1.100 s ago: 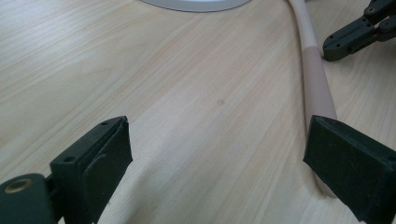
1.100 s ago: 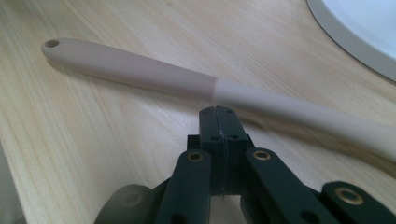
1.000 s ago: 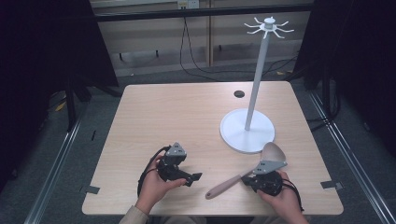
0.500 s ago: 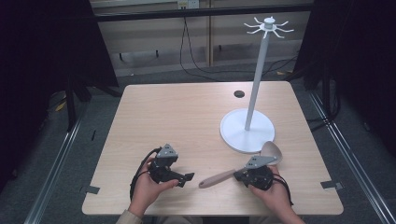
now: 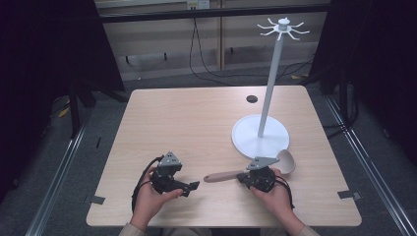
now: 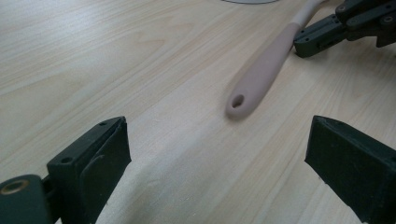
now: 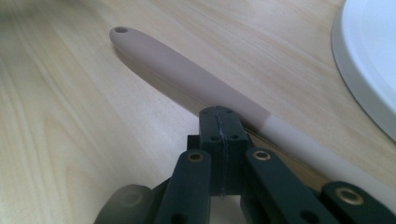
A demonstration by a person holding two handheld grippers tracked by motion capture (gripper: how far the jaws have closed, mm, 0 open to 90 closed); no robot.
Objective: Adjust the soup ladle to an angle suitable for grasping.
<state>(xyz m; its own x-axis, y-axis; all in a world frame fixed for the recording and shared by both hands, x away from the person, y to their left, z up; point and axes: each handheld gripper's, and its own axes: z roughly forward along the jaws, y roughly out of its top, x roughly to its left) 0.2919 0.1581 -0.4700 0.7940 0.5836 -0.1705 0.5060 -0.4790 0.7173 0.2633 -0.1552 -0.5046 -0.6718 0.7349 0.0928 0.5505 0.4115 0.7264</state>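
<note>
Spoon point(image 5: 231, 174) lay flat on the table point(image 5: 196, 128) near our front edge, bowl end touching the white stand base point(image 5: 246, 137), handle pointing toward our left gripper point(image 5: 189, 187). We had the right gripper point(image 7: 219, 128) pressed together with nothing between, tips right beside the handle. We held the left gripper's jaws wide apart, empty, aimed at the handle end.

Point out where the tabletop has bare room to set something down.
The whole left half of the light wooden table is bare, from the far edge to the left tongs. The near right is crowded: white round-based hook stand, beige spoon, right tongs.
</note>
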